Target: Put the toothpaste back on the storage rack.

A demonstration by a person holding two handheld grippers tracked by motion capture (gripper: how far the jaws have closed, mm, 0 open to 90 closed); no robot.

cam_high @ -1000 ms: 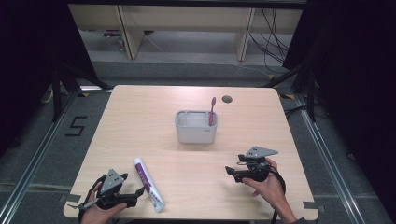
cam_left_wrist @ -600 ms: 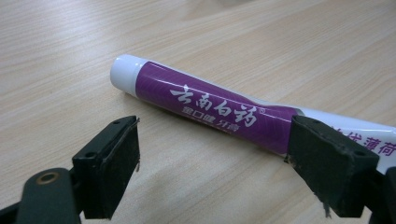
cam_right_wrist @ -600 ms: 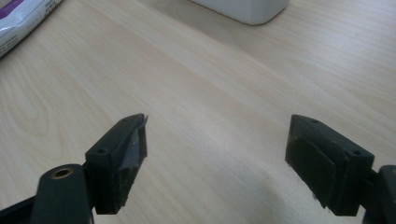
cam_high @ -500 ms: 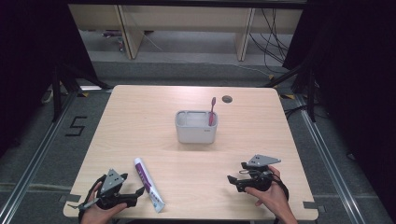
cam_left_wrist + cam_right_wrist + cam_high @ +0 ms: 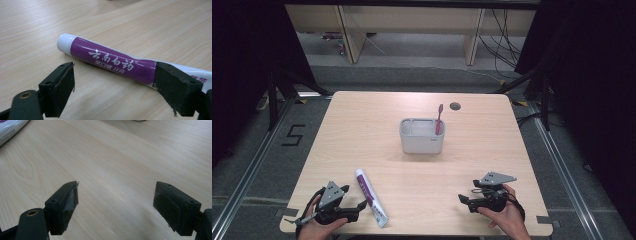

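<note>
A purple and white toothpaste tube [image 5: 371,196] lies flat near the table's front left, cap end away from me. My left gripper [image 5: 354,206] rests just left of it, open; in the left gripper view the tube [image 5: 112,62] lies just beyond the jaws, none of it gripped. A white rectangular holder [image 5: 421,136] stands at the table's middle with a red toothbrush [image 5: 439,119] upright in its right end. My right gripper [image 5: 464,201] sits low at the front right, open over bare wood [image 5: 117,172], jaws pointing left. The tube's crimped end [image 5: 10,128] shows at that view's top left.
The light wooden table [image 5: 362,130] has a round cable hole [image 5: 455,106] at its back edge. A person's hands hold both grippers at the front edge. Shelving and cables stand on the floor behind the table.
My right gripper has moved back toward the front edge and lowered. The left gripper, tube, holder and toothbrush have stayed put.
</note>
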